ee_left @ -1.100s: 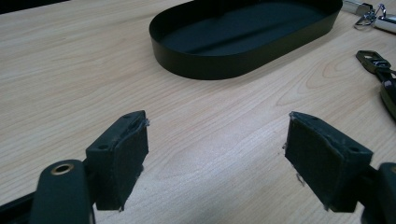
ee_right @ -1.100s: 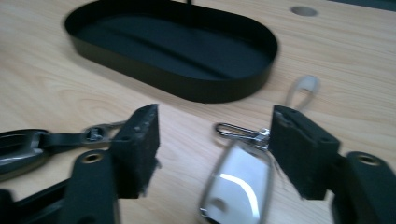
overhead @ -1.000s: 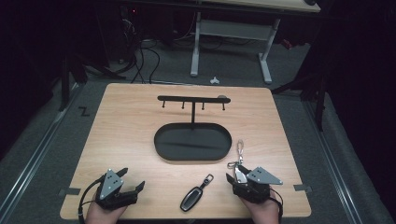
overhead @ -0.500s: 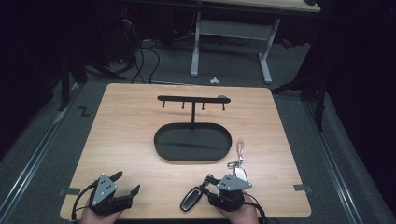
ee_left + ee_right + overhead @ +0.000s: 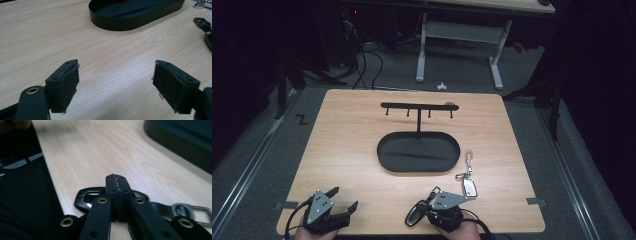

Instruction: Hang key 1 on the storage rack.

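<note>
A black car key fob (image 5: 413,216) with a strap clip lies near the table's front edge. My right gripper (image 5: 424,211) points left right over it. In the right gripper view the right gripper (image 5: 117,178) has just been closing; its pads meet along a seam with nothing seen between them, and the fob (image 5: 85,197) lies under the tips. The left gripper (image 5: 343,198) rests at the front left, and in the left gripper view it (image 5: 117,75) stands open over bare wood. A silver key tag (image 5: 469,184) on a chain lies right of the fob.
A black oval tray (image 5: 422,152) sits mid-table, and a post rises from it to a bar with several hooks (image 5: 418,106). The tray's wall (image 5: 117,23) lies ahead of the left jaws and to the upper right (image 5: 180,142) of the right ones. The table's front edge is close behind both hands.
The right gripper has slid left from beside the silver tag to the black fob, and its jaws have come together. The left gripper has stayed in place.
</note>
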Available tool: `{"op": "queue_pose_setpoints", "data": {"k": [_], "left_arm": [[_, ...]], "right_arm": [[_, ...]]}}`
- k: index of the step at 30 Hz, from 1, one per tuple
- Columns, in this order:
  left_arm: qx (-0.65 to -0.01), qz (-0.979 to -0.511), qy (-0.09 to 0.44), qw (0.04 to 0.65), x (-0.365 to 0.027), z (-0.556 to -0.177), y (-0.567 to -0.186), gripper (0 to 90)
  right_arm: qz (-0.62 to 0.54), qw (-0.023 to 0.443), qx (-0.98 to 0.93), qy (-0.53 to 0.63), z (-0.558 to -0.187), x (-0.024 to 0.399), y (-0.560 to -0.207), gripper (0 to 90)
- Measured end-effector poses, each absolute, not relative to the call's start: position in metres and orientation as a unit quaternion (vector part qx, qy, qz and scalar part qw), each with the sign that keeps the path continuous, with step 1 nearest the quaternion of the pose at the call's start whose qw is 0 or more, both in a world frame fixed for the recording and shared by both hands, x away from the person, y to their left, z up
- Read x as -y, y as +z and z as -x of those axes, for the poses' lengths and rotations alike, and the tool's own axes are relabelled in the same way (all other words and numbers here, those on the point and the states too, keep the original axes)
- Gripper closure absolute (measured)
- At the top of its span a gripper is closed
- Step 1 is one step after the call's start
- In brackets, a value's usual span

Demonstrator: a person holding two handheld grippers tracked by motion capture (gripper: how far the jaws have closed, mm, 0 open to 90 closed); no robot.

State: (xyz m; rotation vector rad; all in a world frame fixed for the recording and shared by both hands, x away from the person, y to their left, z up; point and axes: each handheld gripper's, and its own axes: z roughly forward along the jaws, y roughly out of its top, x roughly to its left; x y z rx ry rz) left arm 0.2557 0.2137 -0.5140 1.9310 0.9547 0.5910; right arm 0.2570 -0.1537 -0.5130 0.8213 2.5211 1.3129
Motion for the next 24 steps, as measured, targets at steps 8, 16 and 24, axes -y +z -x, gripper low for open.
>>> {"op": "queue_pose_setpoints", "data": {"k": [8, 16, 24], "left_arm": [[-0.382, -0.78, 0.236, 0.437, -0.212, -0.257, -0.516, 21.3], [-0.381, -0.775, 0.236, 0.445, -0.216, -0.258, -0.513, 21.3], [-0.37, -0.781, 0.236, 0.444, -0.212, -0.26, -0.513, 21.3]], "right_arm": [[-0.261, 0.083, -0.865, 0.42, -0.254, 0.144, -0.519, 90.0], [-0.256, 0.089, -0.871, 0.409, -0.251, 0.144, -0.52, 90.0], [-0.271, 0.098, -0.868, 0.404, -0.253, 0.153, -0.521, 90.0]]}}
